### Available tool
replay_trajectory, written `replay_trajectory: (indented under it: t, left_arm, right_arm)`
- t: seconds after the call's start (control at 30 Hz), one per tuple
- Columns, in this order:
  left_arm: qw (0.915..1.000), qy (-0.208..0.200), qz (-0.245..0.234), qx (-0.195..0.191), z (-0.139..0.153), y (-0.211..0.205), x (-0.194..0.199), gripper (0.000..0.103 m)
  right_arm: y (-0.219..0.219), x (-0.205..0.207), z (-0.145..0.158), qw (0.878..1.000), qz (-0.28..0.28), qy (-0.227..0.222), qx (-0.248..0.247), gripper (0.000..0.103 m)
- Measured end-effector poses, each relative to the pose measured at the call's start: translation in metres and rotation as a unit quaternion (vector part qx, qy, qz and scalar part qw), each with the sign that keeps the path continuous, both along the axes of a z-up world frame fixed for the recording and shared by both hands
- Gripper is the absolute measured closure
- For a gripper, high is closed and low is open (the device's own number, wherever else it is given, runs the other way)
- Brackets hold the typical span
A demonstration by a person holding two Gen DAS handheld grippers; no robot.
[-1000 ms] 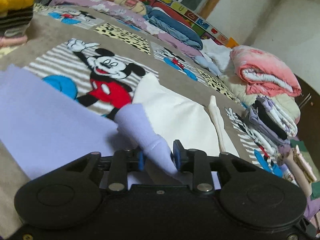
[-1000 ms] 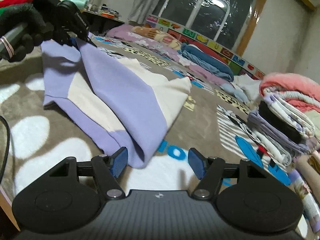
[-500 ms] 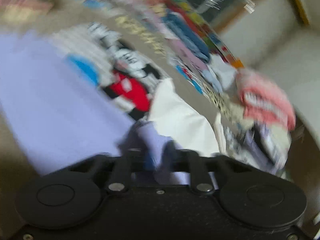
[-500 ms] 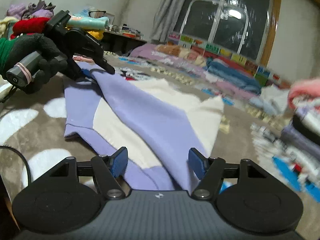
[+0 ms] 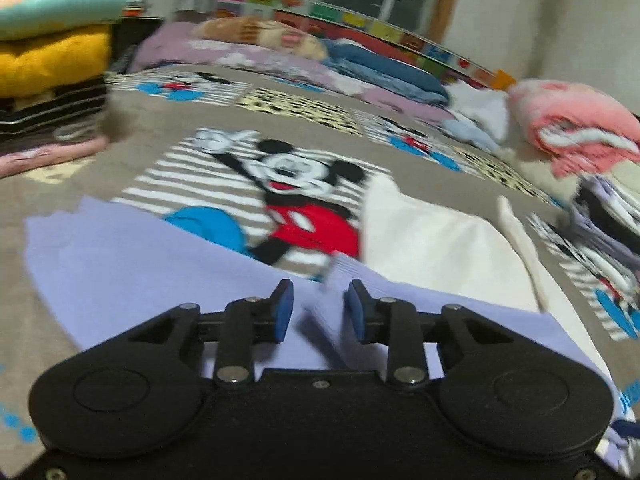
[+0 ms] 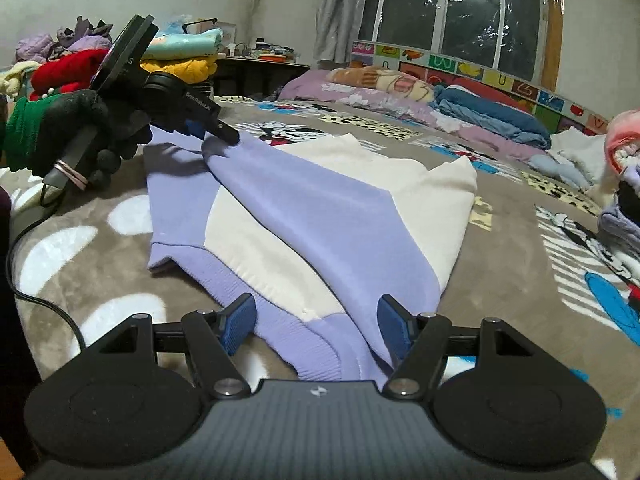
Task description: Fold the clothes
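Note:
A lavender and cream sweatshirt (image 6: 256, 240) lies flat on the Mickey Mouse blanket (image 6: 520, 280). One lavender sleeve (image 6: 320, 208) is laid diagonally across its body. My left gripper (image 5: 320, 312) is shut on the ribbed cuff (image 5: 346, 276) of that sleeve, low over the lavender cloth. In the right wrist view a black-gloved hand (image 6: 92, 120) holds the left gripper (image 6: 222, 133) at the sleeve's far end. My right gripper (image 6: 316, 320) stands open just above the ribbed hem, with nothing between its fingers.
Folded clothes are stacked at the left (image 5: 52, 40) and at the right (image 5: 608, 224), under a pink blanket (image 5: 572, 128). Bedding (image 6: 492, 112) lines the wall under the window. A black cable (image 6: 40, 300) runs along the blanket's near left edge.
The left gripper has carried the sleeve across the sweatshirt and down onto it. The right gripper has shifted left, over the hem, and stayed open.

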State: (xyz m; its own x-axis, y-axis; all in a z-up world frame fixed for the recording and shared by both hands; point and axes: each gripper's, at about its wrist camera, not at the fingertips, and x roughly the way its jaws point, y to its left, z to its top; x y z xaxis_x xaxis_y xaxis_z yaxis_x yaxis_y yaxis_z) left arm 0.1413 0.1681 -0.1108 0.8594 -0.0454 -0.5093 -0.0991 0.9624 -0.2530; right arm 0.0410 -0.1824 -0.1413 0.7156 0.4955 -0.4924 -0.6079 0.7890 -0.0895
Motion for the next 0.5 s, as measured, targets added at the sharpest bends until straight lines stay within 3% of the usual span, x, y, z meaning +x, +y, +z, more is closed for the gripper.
replay_trajectory:
  t: [0.1,0.2,0.37,0.5]
  left_arm:
    - [0.9999,-0.009,-0.011,-0.006,0.013,-0.004,0.002,0.074]
    - [0.9984,-0.008,-0.055,-0.001,0.026,-0.027,0.015,0.074]
    - [0.9891,0.001,-0.147,-0.003,0.041,-0.091,0.065,0.071]
    - [0.9808,0.016,-0.194,-0.004,0.043,-0.136,0.117,0.071]
  right_arm:
    - [-0.002,-0.001,0.005,1.0,0.006,-0.004,0.01,0.035]
    - [-0.002,-0.002,0.008,0.999,0.003,-0.027,0.027,0.035]
    - [0.002,0.013,0.004,0.999,-0.008,-0.021,0.04,0.035]
    - [-0.003,0.017,0.001,0.998,-0.009,-0.005,0.056,0.035]
